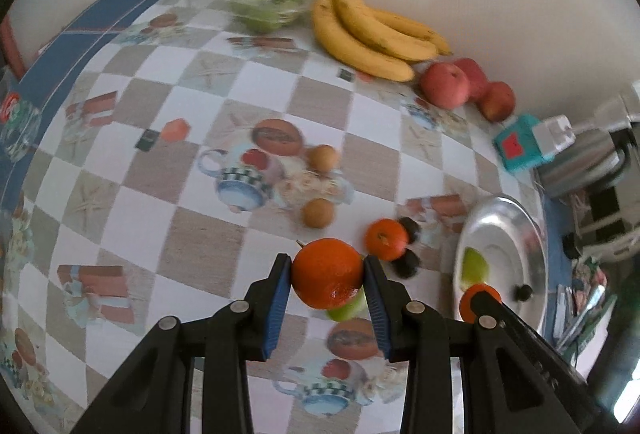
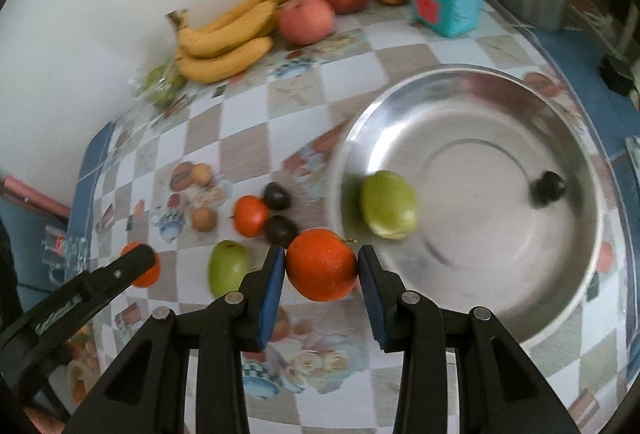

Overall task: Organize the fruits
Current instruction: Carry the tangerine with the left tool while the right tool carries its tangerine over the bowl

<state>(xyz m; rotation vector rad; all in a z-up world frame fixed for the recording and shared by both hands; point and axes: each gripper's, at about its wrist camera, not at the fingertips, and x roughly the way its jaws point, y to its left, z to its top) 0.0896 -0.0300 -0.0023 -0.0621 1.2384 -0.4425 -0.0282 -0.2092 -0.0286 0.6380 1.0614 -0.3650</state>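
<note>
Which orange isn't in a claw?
The small orange lying on the table between the two dark plums. The other two oranges are each squeezed between a claw's blue pads, lifted off the cloth.

Two matching hand-held grippers, the left gripper [image 1: 327,276] and the right gripper [image 2: 321,266]. Each has a black plastic frame of angular, triangular arms joined by round silver rivets. Ribbed blue pads line the inner faces of the jaws. Faint raised lettering runs along one black arm.
</note>
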